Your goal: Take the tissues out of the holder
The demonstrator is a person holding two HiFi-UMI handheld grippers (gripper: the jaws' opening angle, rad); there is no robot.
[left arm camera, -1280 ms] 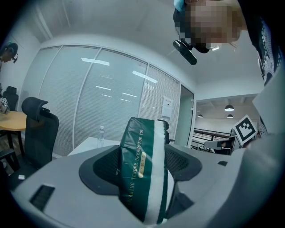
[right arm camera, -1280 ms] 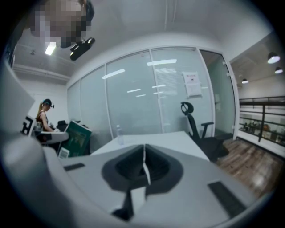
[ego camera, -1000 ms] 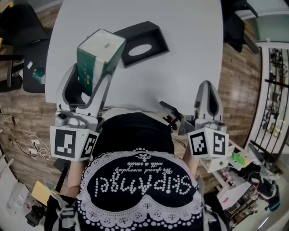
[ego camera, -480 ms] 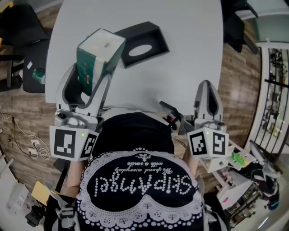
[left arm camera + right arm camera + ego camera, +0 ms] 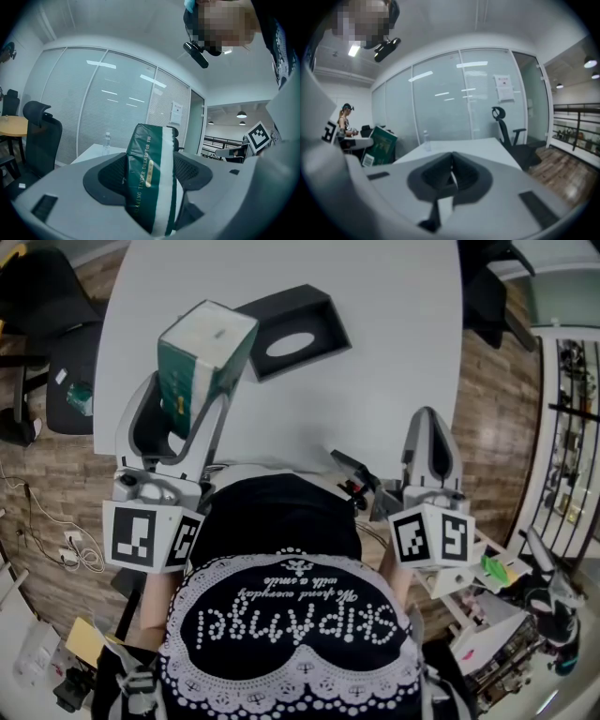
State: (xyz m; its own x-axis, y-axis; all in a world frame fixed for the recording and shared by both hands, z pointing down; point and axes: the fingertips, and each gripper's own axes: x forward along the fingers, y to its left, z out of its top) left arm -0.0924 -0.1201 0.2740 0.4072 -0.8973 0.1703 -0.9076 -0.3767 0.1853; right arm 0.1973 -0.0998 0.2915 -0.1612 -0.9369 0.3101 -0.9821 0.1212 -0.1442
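Observation:
My left gripper (image 5: 192, 390) is shut on a green-and-white tissue pack (image 5: 202, 357), held up above the near left part of the white table (image 5: 394, 324). In the left gripper view the pack (image 5: 151, 180) stands clamped between the two jaws (image 5: 150, 180). The black tissue holder (image 5: 292, 331) lies on the table beyond the pack, its oval slot facing up. My right gripper (image 5: 430, 432) hovers over the table's near right edge, shut with nothing in it. In the right gripper view its jaws (image 5: 451, 177) meet, and the pack (image 5: 380, 145) shows far left.
Black office chairs (image 5: 52, 329) stand left of the table and another (image 5: 497, 287) at the far right. A small bottle (image 5: 425, 139) stands on a table in the right gripper view. Wooden floor surrounds the table; clutter and cables (image 5: 66, 549) lie near my feet.

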